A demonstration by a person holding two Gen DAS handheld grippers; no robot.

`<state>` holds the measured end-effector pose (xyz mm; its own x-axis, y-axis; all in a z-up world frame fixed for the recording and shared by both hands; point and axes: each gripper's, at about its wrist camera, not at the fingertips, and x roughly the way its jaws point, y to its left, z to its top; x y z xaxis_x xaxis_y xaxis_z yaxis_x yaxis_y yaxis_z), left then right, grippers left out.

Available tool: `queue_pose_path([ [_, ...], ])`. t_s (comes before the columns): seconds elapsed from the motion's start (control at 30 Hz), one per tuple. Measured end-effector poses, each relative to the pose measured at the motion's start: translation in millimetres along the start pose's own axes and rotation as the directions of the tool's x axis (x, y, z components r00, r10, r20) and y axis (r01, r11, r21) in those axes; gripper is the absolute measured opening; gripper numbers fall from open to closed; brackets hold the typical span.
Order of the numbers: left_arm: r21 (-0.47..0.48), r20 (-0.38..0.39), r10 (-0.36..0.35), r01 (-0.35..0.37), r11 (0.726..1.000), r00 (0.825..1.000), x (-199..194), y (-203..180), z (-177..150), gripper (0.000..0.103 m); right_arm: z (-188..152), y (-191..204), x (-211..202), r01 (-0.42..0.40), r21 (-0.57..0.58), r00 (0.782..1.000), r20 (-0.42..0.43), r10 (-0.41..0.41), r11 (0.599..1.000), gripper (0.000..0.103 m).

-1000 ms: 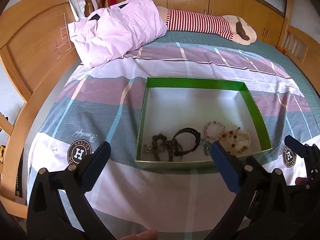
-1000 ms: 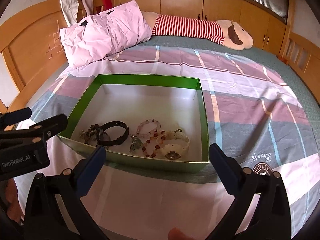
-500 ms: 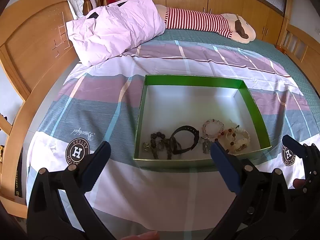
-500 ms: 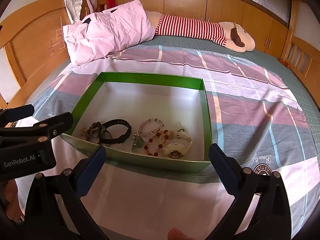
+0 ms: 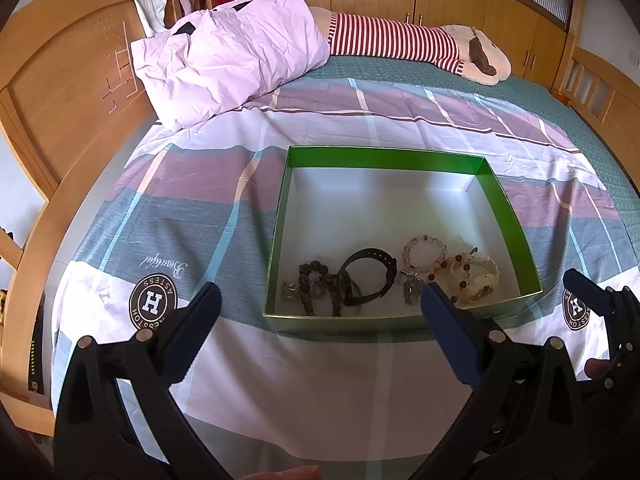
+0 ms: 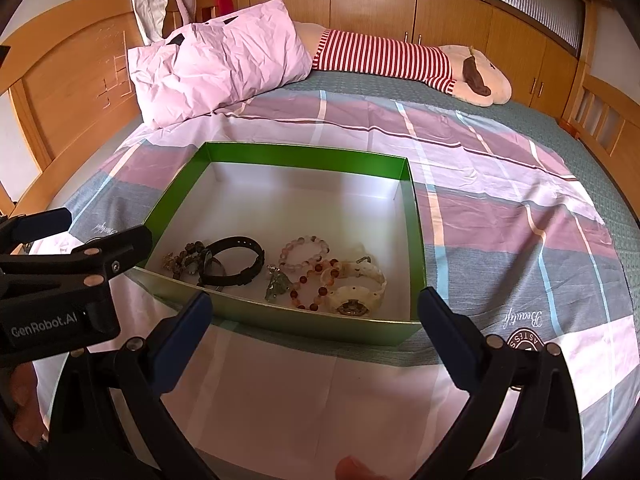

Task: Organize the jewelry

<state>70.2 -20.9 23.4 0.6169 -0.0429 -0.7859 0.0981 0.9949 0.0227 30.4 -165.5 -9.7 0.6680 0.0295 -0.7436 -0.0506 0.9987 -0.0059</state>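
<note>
A green box (image 5: 508,208) (image 6: 416,224) with a white floor sits on the bed. Along its near side lie a dark bead bracelet (image 5: 316,284) (image 6: 188,258), a black band (image 5: 372,276) (image 6: 236,266), a pink bead bracelet (image 5: 424,252) (image 6: 304,254), a red-orange bead bracelet (image 6: 310,290), a small green pendant (image 6: 276,286) and a cream watch (image 5: 482,278) (image 6: 356,290). My left gripper (image 5: 320,312) is open and empty, just short of the box's near wall. My right gripper (image 6: 312,316) is open and empty, also in front of the near wall.
The bed has a checked purple, grey and white sheet (image 5: 180,208). A pink pillow (image 5: 232,64) and a striped plush toy (image 5: 400,42) lie at the far end. A wooden headboard (image 5: 60,100) runs along the left. The left gripper's body (image 6: 60,280) shows in the right wrist view.
Both grippers have drawn back and risen slightly from the box; the box looks a little farther and more of its floor shows. Both jaws stay open.
</note>
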Motion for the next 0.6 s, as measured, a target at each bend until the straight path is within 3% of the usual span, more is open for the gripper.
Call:
queue_pose_path([
  [0.6,0.000,-0.006,0.000,0.000,1.000,1.000,1.4,-1.4,-2.6,0.101,-0.2,1.2,0.3,0.003,0.002,1.000,-0.001,-0.003,1.000,0.102],
])
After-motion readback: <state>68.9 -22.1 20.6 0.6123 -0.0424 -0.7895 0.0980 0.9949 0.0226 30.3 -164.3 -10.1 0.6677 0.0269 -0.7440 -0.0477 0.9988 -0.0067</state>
